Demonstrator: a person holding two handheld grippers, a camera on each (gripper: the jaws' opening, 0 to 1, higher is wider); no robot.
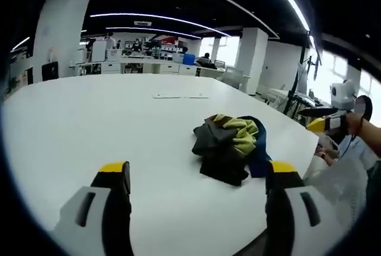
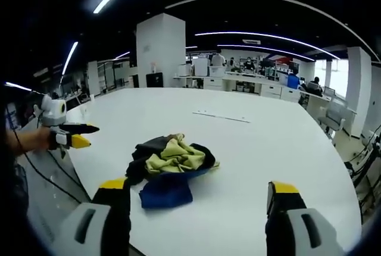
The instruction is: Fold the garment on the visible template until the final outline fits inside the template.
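A crumpled garment (image 2: 169, 164) lies bunched on the white table (image 2: 268, 149). Both grippers (image 1: 199, 175) (image 2: 199, 193) hover spread and empty. Soft, light cloth; best pinched at a loose blue edge.

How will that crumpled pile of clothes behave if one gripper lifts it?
The pile of clothes is bunched in soft folds, so it is probably floppy and will sag. It looks like several loose layers, so some may slide off. On the smooth table it would likely drag easily.
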